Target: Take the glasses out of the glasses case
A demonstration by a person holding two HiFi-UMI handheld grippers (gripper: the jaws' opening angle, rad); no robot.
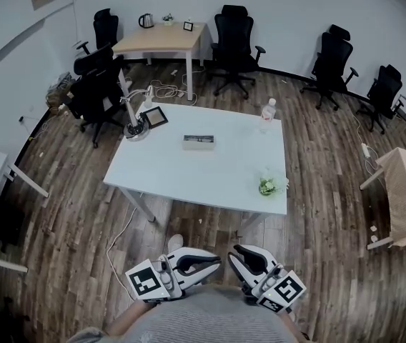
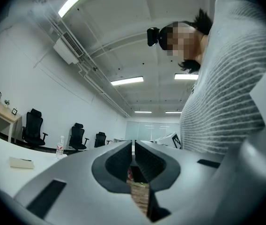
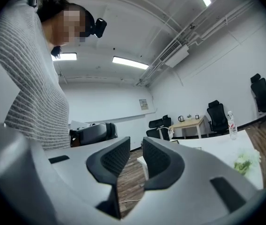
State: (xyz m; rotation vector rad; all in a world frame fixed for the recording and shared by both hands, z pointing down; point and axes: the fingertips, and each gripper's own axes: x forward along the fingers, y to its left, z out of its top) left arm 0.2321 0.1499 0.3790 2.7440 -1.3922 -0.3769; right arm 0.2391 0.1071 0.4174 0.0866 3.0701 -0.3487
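The glasses case (image 1: 199,142) sits on the tabletop (image 1: 189,181), well apart from us; w/ left tool (image 1: 216,262) approx. shut and right tool (image 1: 233,257) barely parted, both empty, we risk shoving the case unless we open wider.

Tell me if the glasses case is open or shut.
Shut, apparently: glasses case lies flat on the table, no lid raised.

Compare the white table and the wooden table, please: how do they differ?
The white table is larger and stands in the middle of the room; the wooden table is smaller and stands at the far end. The white table carries the glasses case and a bottle; the wooden table carries a kettle. Both tops are rectangular.
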